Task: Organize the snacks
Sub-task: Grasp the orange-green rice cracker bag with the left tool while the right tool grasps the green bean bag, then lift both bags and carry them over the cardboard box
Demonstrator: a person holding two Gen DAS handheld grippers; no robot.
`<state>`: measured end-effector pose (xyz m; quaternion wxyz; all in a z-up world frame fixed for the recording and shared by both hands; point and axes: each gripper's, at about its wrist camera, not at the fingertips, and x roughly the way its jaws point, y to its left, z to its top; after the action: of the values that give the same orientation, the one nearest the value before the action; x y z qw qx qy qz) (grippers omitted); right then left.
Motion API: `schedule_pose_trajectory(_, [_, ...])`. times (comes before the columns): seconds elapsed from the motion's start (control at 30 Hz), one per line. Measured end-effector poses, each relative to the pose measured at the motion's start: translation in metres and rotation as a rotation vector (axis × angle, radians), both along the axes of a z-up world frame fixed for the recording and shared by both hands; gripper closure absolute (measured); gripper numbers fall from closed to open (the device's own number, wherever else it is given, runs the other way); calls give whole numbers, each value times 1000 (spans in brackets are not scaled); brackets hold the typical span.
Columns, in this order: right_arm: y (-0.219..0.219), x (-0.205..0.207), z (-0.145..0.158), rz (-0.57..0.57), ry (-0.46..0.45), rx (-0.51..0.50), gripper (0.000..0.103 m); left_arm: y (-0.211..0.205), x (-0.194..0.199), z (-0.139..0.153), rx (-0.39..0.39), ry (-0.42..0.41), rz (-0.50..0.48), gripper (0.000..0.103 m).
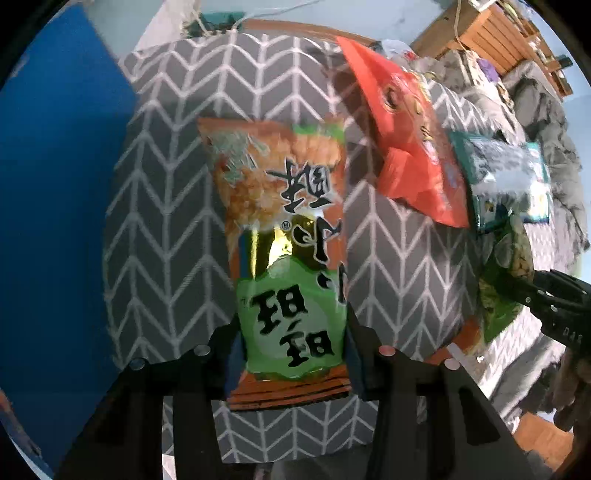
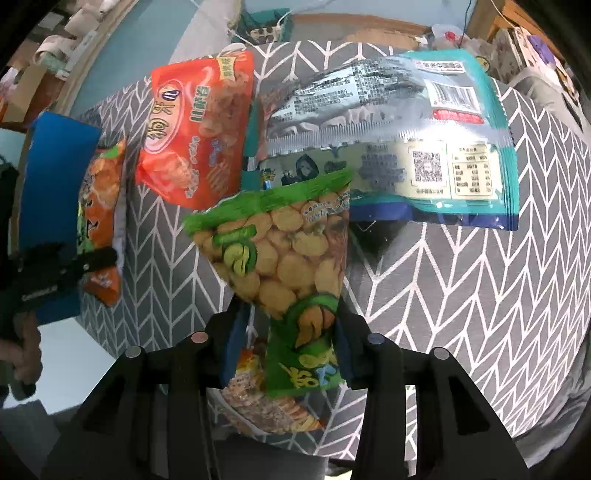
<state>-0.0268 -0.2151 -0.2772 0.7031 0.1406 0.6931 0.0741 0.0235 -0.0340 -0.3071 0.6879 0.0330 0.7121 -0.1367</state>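
Note:
My left gripper (image 1: 291, 354) is shut on an orange-and-green snack bag (image 1: 280, 229), held above the grey chevron tablecloth (image 1: 166, 221); this bag also shows at the left of the right wrist view (image 2: 101, 206). My right gripper (image 2: 288, 347) is shut on a green bag of round crackers (image 2: 284, 254), also at the right edge of the left wrist view (image 1: 506, 273). A red-orange snack bag (image 2: 195, 125) and a teal-and-silver bag (image 2: 388, 125) lie on the cloth behind; both show in the left wrist view, red (image 1: 410, 147) and teal (image 1: 506, 173).
A blue box (image 1: 62, 206) stands at the table's left; it shows in the right wrist view (image 2: 51, 177). Another snack pack (image 2: 266, 402) lies under my right gripper. Wooden shelves (image 1: 498, 33) and cluttered bedding (image 1: 546, 122) lie beyond the table.

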Motion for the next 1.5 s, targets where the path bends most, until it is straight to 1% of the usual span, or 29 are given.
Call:
schedule_pose_trajectory(0.03, [1, 1, -1, -2, -8, 5, 58, 3, 1, 1, 2, -7, 13, 47])
schedule_pose_trajectory(0.07, [1, 2, -2, -4, -11, -2, 57, 7, 3, 2, 4, -9, 25, 43])
schedule_pose_trajectory(0.1, [3, 3, -3, -1, -18, -9, 57, 8, 7, 1, 10, -12, 42, 35])
schedule_pose_trajectory(0.13, [5, 4, -4, 3, -19, -12, 55, 10, 9, 1, 16, -16, 53, 31])
schedule_pose_trajectory(0.27, [13, 8, -13, 32, -13, -44, 52, 17, 25, -4, 14, -3, 97, 30])
schedule_pose_trajectory(0.4, [23, 9, -21, 55, -13, -81, 52, 15, 37, -12, 24, 12, 92, 30])
schedule_pose_trajectory(0.5, [28, 9, -26, 56, -10, -106, 57, 9, 40, -17, 44, 20, 72, 30])
schedule_pose_trajectory(0.53, [29, 9, -26, 54, -14, -109, 58, -1, 43, -21, 46, 23, 67, 30])
schedule_pose_trajectory(0.6, [32, 8, -25, 47, -19, -110, 60, -7, 45, -26, 46, 27, 57, 30])
schedule_pose_trajectory(0.67, [30, 5, -21, 45, -30, -106, 61, -10, 43, -26, 58, 12, 46, 38])
schedule_pose_trajectory(0.73, [28, 5, -17, 48, -37, -101, 63, -17, 38, -25, 63, -7, 31, 57])
schedule_pose_trajectory(0.77, [29, 5, -14, 51, -44, -100, 63, -15, 36, -25, 51, -4, 27, 60])
schedule_pose_trajectory(0.83, [29, 1, -10, 59, -53, -98, 63, -14, 33, -24, 41, -1, 30, 63])
schedule_pose_trajectory(1.0, [29, -8, 5, 72, -70, -98, 63, -8, 20, -18, 40, -16, 37, 65])
schedule_pose_trajectory(1.13, [33, -13, 16, 75, -84, -88, 63, -1, 9, -6, 12, -29, 49, 66])
schedule_pose_trajectory(1.2, [35, -14, 22, 79, -91, -83, 63, 4, 5, 4, -3, -41, 56, 66])
schedule_pose_trajectory(1.33, [29, -11, 50, 95, -112, -71, 63, 13, -1, 26, -24, -69, 67, 66])
schedule_pose_trajectory(1.5, [37, -13, 69, 119, -138, -64, 63, 24, -2, 53, -36, -113, 75, 66])
